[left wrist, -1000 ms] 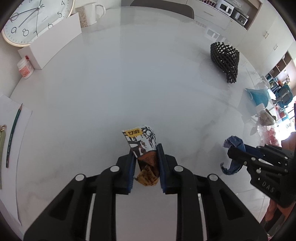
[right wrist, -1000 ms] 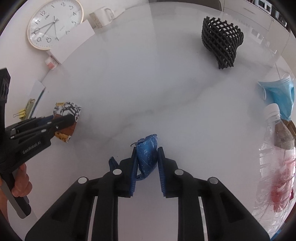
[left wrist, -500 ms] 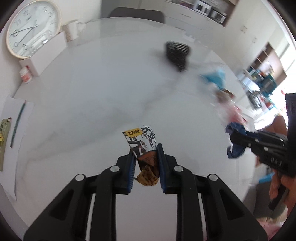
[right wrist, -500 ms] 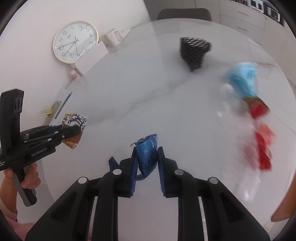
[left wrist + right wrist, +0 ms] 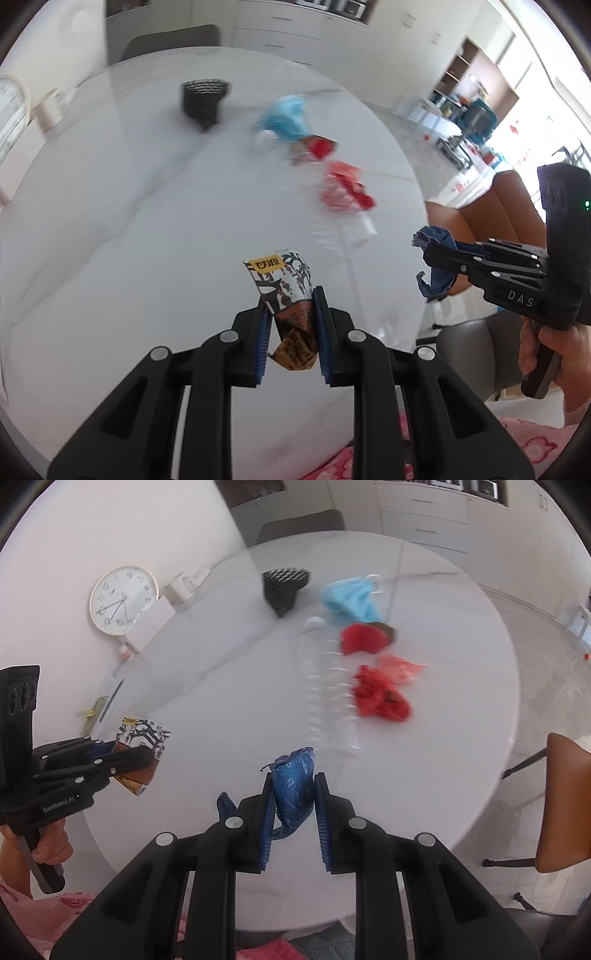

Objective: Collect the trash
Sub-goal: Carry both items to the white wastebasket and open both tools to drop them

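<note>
Both tools lifted; right tool reads "DAS".

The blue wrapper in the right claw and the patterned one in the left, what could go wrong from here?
1. The blue wrapper is limp, with much of it hanging outside the right claw; it may slip out in transit.
2. The patterned wrapper sticks well past the left claw and could snag.
3. The clear bottle lies on its side on the table and might roll if bumped.
</note>
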Demonstrator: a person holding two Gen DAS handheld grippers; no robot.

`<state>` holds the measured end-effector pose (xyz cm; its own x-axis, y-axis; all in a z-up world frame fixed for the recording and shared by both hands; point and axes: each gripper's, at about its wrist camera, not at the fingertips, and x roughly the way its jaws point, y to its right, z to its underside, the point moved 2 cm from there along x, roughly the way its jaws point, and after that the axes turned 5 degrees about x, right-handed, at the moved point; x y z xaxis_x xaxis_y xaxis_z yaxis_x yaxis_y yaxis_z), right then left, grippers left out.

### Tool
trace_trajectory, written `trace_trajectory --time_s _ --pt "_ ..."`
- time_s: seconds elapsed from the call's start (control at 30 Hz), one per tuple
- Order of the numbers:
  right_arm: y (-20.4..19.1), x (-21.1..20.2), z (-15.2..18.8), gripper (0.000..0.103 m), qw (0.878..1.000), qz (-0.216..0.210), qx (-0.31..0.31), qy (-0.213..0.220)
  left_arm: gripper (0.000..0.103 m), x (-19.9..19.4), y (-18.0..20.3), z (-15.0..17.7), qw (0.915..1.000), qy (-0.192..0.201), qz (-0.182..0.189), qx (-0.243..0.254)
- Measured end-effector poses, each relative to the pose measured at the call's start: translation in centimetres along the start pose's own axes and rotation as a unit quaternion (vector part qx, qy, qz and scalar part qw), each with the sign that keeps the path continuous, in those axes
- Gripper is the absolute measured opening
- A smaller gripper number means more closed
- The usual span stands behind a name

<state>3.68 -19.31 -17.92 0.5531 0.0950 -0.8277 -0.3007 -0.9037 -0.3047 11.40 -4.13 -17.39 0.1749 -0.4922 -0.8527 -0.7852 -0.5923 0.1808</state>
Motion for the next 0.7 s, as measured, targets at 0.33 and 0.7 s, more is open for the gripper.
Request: trace_trajectory --time_s 0.33,0.7 --pt "9.8 -3.3 6.1 0.023 0.998 0.051 -0.007 -0.034 0.022 2.2 8.6 -0.4 0.9994 -0.025 0.012 0.023" --pt "14.8 2.5 11.9 0.024 0.992 0.047 -0.054 -0.103 0.022 3.5 16.1 0.7 0.9971 -0.059 -0.001 0.047"
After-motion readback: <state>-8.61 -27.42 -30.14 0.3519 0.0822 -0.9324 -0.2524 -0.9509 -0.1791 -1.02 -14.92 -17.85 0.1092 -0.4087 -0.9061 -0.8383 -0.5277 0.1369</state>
